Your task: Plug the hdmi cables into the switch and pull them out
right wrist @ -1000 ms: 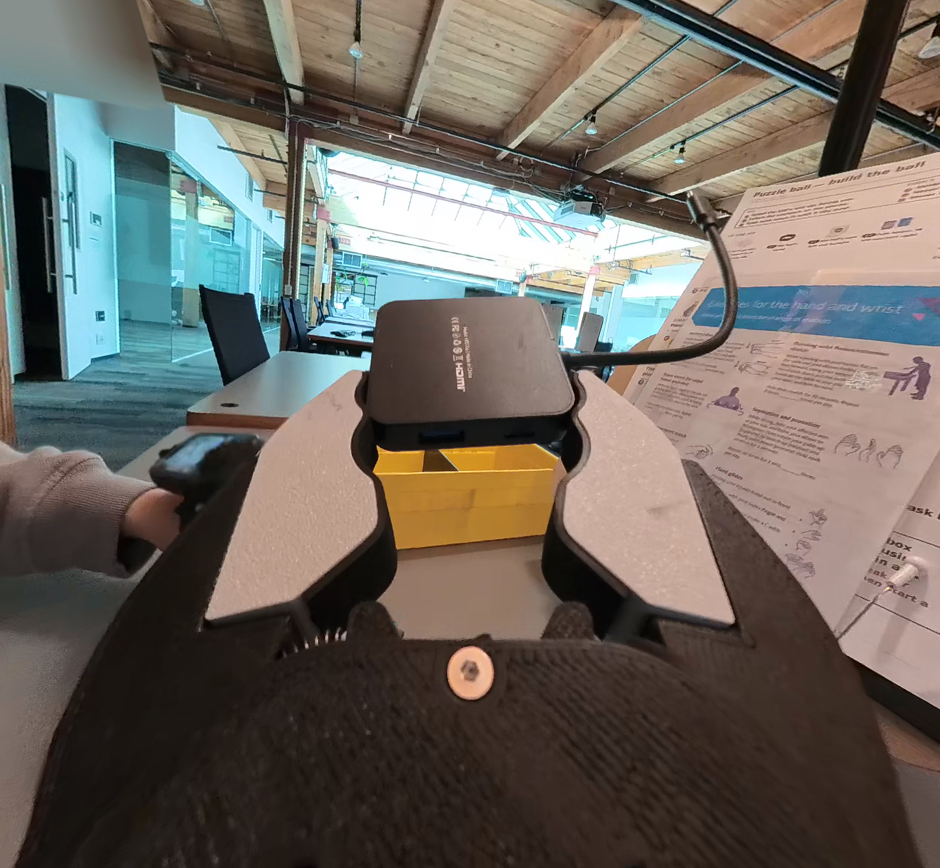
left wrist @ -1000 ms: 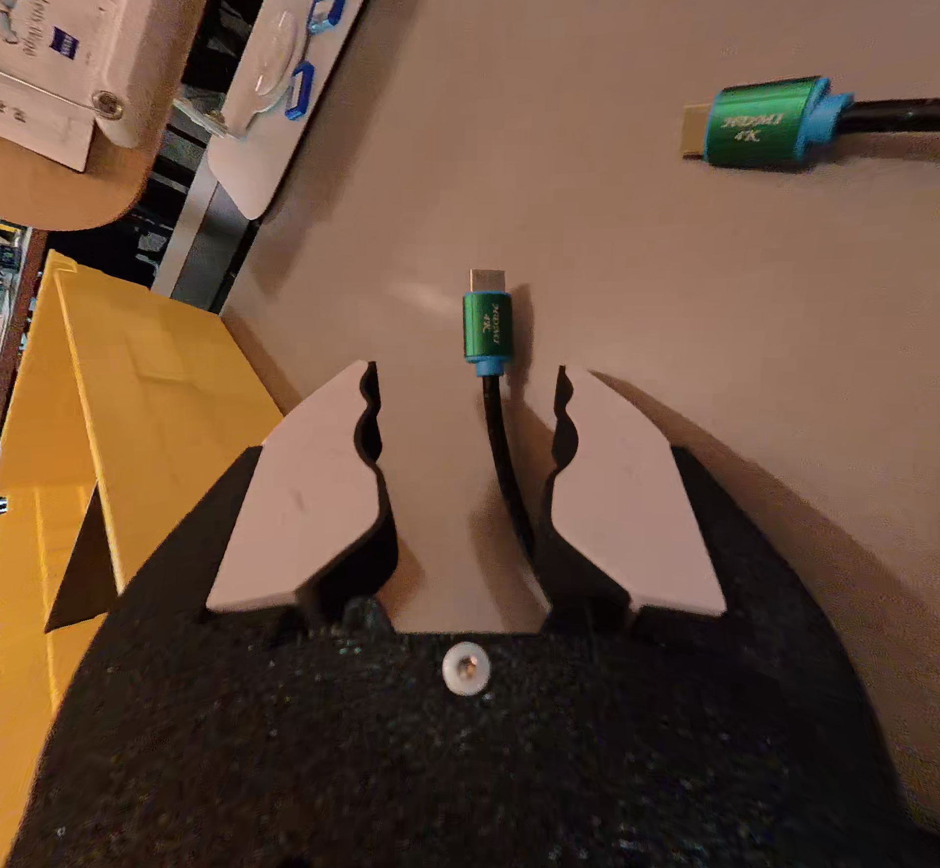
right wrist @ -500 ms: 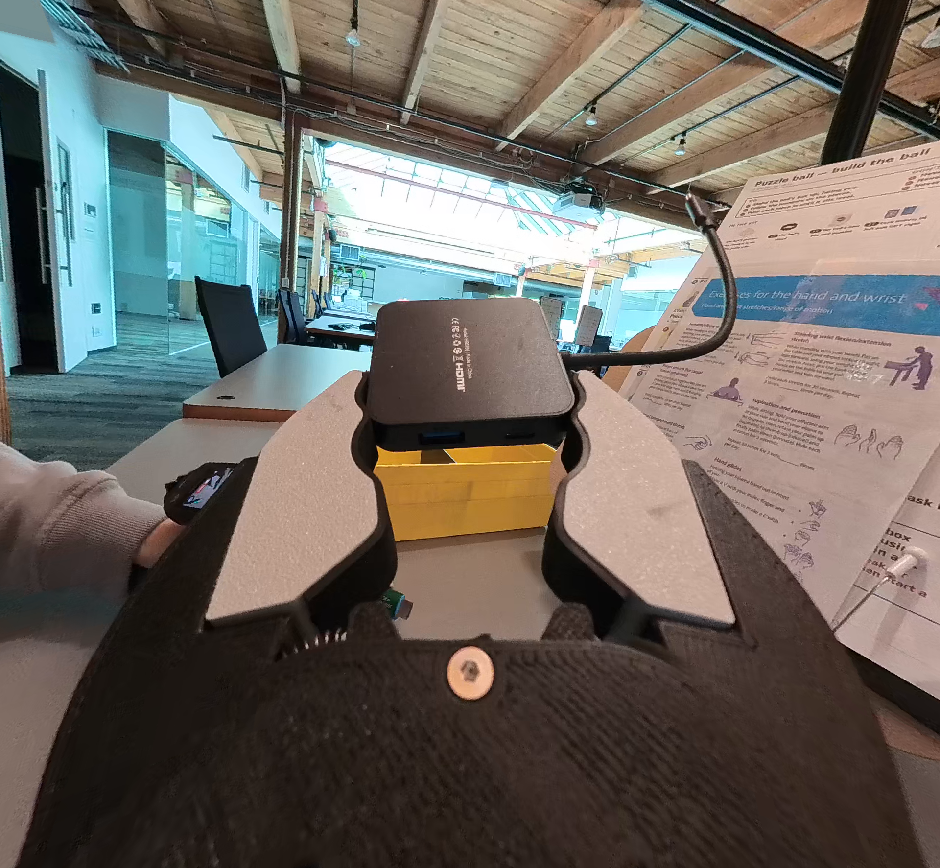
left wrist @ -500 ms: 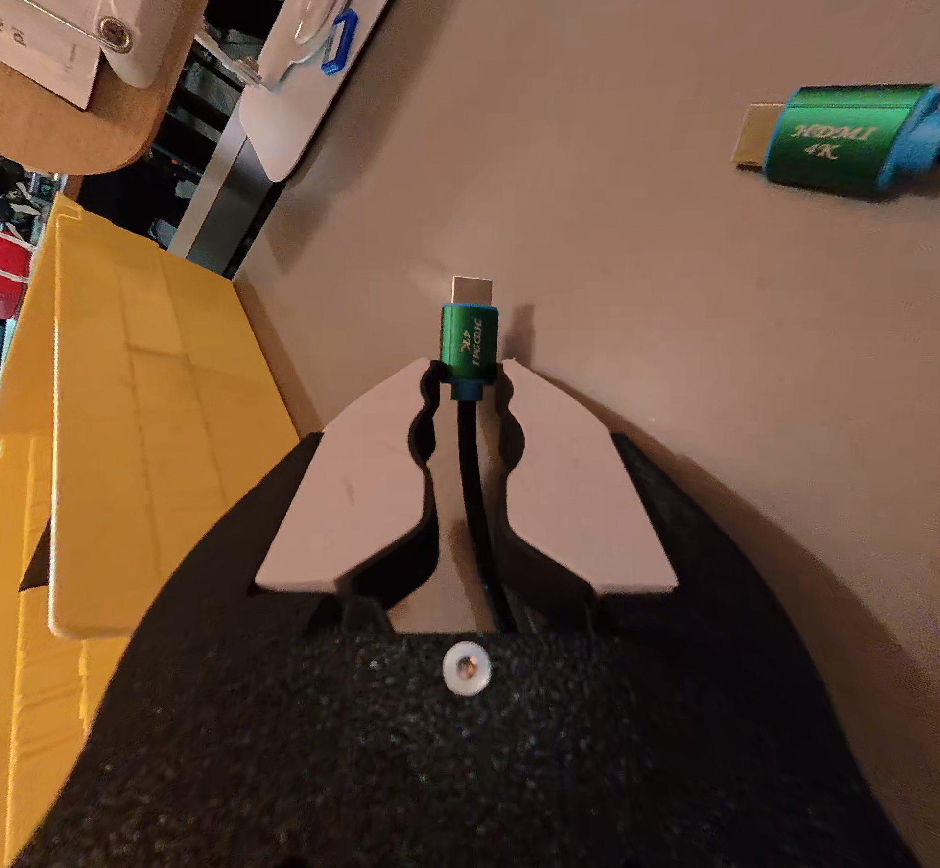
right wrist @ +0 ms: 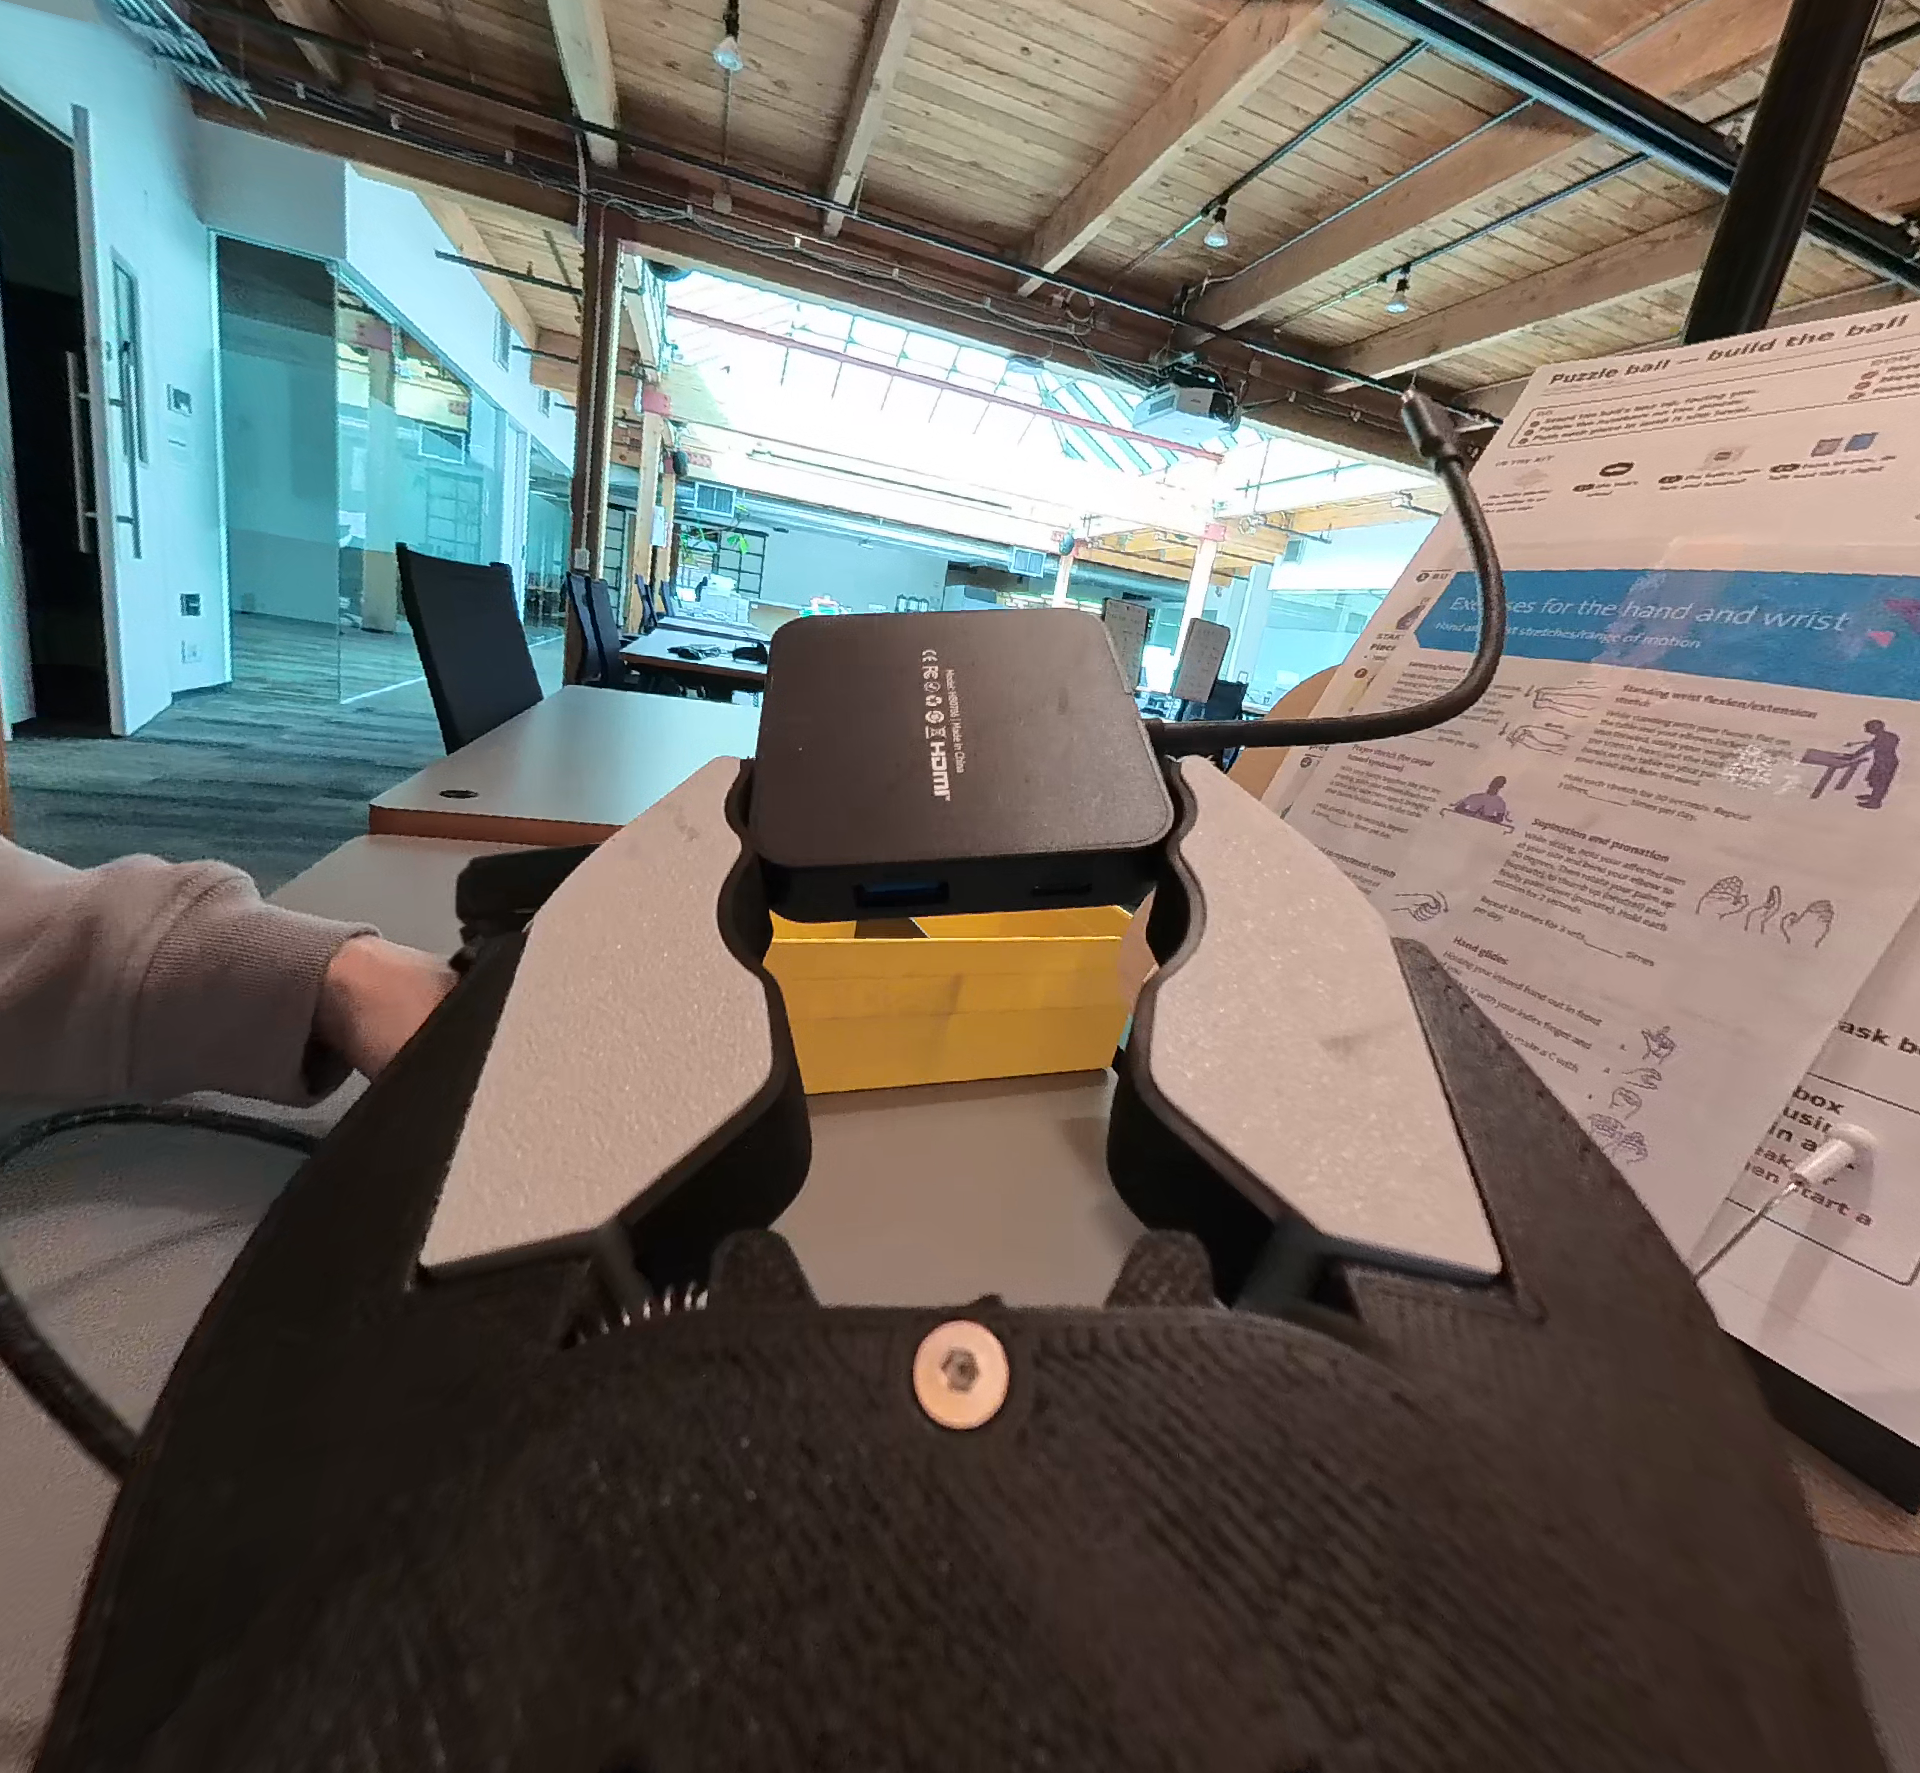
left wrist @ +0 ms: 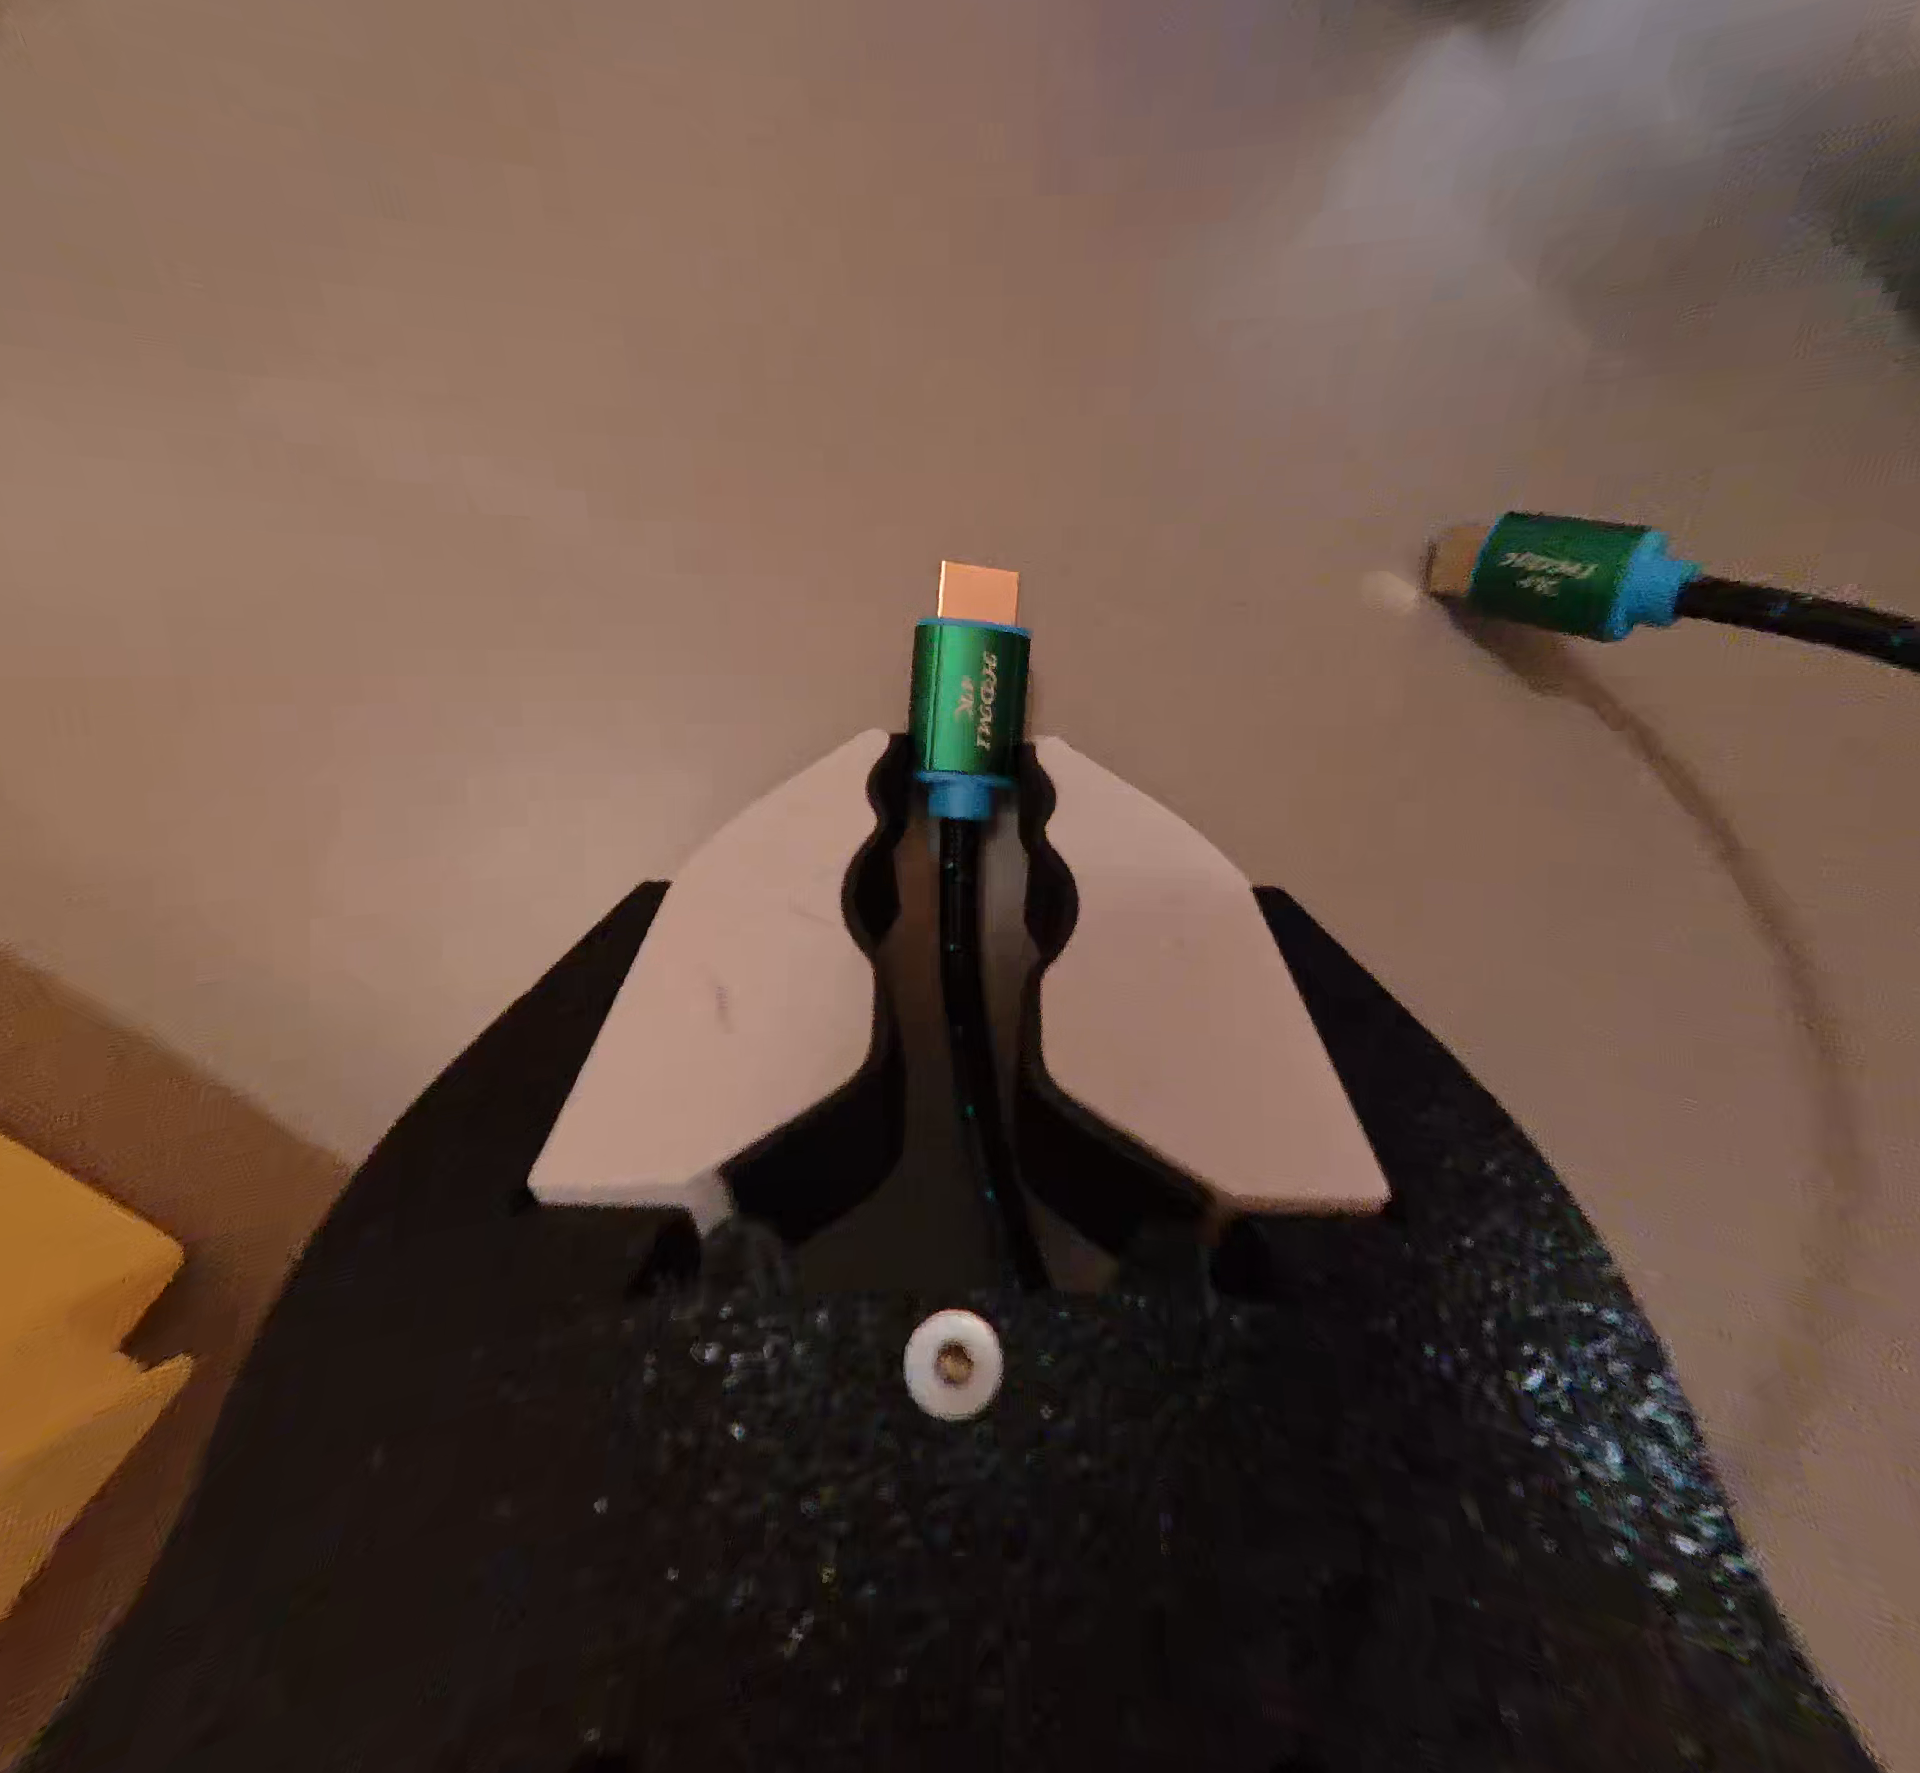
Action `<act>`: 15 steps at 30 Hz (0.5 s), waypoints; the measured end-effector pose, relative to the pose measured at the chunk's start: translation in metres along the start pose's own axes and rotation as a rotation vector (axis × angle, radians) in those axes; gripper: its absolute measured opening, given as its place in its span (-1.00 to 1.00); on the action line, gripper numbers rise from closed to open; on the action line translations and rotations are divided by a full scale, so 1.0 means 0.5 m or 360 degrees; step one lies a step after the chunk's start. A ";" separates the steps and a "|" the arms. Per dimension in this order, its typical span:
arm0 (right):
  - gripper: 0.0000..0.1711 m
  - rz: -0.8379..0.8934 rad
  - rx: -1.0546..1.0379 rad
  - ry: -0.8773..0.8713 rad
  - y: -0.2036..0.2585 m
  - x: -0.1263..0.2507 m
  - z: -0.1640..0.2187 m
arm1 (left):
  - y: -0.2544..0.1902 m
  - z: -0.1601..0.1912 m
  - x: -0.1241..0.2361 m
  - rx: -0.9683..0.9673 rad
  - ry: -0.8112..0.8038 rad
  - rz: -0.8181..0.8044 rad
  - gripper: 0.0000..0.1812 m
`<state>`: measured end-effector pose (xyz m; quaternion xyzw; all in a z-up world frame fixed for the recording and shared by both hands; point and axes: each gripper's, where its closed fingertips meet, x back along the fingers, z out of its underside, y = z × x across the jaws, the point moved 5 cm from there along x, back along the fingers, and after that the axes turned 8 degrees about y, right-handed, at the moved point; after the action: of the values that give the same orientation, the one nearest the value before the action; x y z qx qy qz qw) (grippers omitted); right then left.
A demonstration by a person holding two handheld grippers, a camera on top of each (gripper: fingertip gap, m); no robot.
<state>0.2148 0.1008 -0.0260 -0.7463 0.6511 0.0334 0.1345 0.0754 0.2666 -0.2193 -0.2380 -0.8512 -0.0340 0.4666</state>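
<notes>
Grey tabletop (left wrist: pixel 520 373) underneath. Left gripper (left wrist: pixel 961 757) nearly closed, clamping green HDMI plug (left wrist: pixel 968 700), gold tip toward 12 o'clock; second plug (left wrist: pixel 1558 580) lying loose at 3 o'clock. Right gripper (right wrist: pixel 961 788) half-spread, clasping black switch (right wrist: pixel 951 747); yellow bin (right wrist: pixel 951 996) beyond.

Left wrist view looks down at the table (left wrist: pixel 520 373); right wrist view faces level across the room.

Grey table (left wrist: pixel 520 321): green-shelled cable plug (left wrist: pixel 1548 577), seemingly yellow bin (right wrist: pixel 945 1011).

Green plug (left wrist: pixel 968 697), blue collar; black switch (right wrist: pixel 954 736); yellow bin (right wrist: pixel 951 1006)
</notes>
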 end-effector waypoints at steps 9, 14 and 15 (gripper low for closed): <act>-0.16 -0.0003 0.0007 0.0022 0.003 -0.007 0.005 | -0.020 0.007 -0.006 -0.0389 -0.0001 -0.0347 -0.75; -0.16 -0.0022 -0.0013 0.0024 0.006 -0.013 0.011 | -0.024 0.006 -0.006 -0.0410 -0.0001 -0.0396 -0.80; -0.16 -0.0031 -0.0017 0.0030 0.008 -0.016 0.013 | -0.024 0.006 -0.005 -0.0409 -0.0027 -0.0425 -0.80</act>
<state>0.2108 0.1094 -0.0310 -0.7536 0.6448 0.0285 0.1246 0.0691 0.2560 -0.2211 -0.1808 -0.8677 -0.2023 0.4165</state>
